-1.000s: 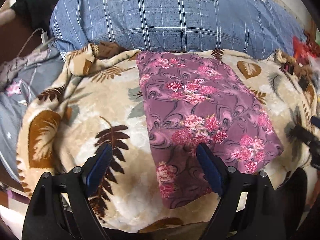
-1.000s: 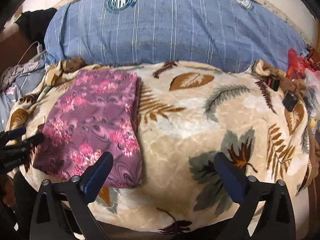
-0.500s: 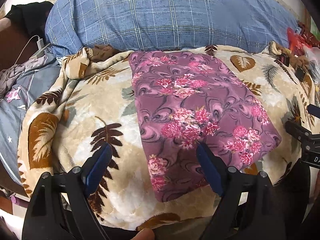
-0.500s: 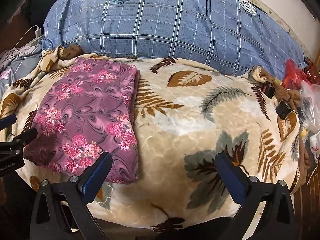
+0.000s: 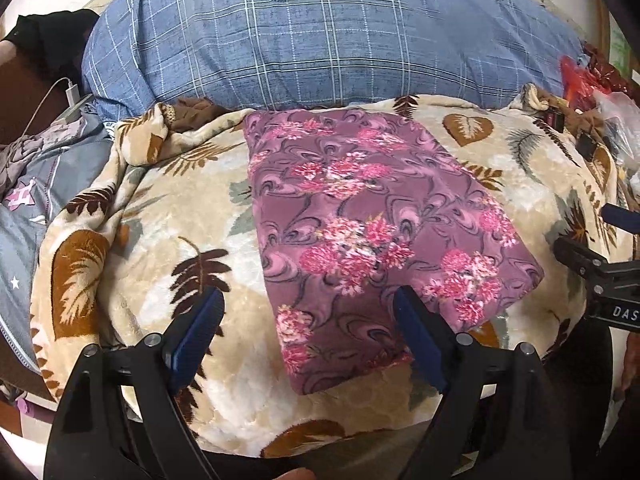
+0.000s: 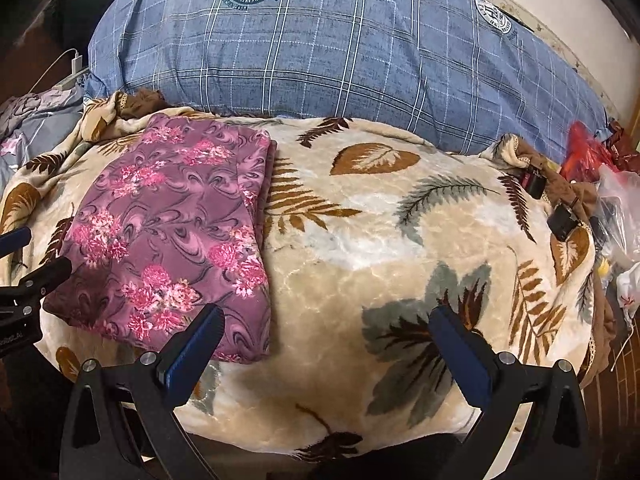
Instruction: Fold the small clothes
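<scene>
Lying folded flat, a purple floral garment (image 5: pixel 372 236) rests on the leaf-print blanket (image 6: pixel 400 240); both tools, left (image 5: pixel 310 334) and right (image 6: pixel 326 346), hover wide open, empty.

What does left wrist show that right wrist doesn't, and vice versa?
Only left wrist: the left gripper, open over the near end of the folded purple floral cloth, and the right gripper's fingers at the frame's right edge.

Only right wrist: the right gripper, open and empty above bare blanket; a white bag far right.

Both: cloth lying flat on the beige leaf-print fleece blanket, blue plaid pillow behind it.
</scene>
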A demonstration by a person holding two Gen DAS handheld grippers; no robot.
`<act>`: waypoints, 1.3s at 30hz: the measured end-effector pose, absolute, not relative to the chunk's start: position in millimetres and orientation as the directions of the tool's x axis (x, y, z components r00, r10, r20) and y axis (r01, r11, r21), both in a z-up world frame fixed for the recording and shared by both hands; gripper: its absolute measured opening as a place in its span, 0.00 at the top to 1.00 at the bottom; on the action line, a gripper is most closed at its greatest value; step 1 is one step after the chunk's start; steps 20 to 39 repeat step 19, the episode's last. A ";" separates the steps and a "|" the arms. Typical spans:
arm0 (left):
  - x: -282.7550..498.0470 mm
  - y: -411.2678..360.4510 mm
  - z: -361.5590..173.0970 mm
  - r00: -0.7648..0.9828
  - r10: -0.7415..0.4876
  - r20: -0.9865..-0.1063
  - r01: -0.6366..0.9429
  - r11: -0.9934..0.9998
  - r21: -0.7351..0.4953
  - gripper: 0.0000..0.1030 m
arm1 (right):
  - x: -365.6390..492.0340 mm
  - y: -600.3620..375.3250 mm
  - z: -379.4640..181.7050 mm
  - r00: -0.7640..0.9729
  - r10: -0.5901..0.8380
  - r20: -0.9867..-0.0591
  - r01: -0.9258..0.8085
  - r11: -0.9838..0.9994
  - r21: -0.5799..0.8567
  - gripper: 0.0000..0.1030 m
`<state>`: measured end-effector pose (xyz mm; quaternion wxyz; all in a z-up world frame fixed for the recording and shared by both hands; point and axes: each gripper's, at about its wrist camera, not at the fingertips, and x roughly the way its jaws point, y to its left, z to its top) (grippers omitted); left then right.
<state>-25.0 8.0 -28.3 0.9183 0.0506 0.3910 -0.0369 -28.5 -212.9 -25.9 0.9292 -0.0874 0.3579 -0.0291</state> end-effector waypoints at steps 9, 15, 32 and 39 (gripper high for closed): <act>-33.3 -5.7 -31.0 0.674 -0.084 -0.734 0.170 0.984 0.044 0.15 | -31.0 -216.6 -26.7 0.737 -0.123 -0.665 -0.004 0.982 -0.186 0.00; -38.1 -16.5 -29.3 0.676 -0.107 -0.729 0.206 0.977 0.049 0.15 | -33.8 -221.9 -25.3 0.741 -0.133 -0.659 0.009 0.982 -0.187 0.00; -40.7 -21.0 -27.4 0.680 -0.112 -0.725 0.215 0.975 0.051 0.15 | -35.2 -228.1 -24.3 0.743 -0.134 -0.656 0.020 0.984 -0.179 0.00; -40.7 -21.0 -27.4 0.680 -0.112 -0.725 0.215 0.975 0.051 0.15 | -35.2 -228.1 -24.3 0.743 -0.134 -0.656 0.020 0.984 -0.179 0.00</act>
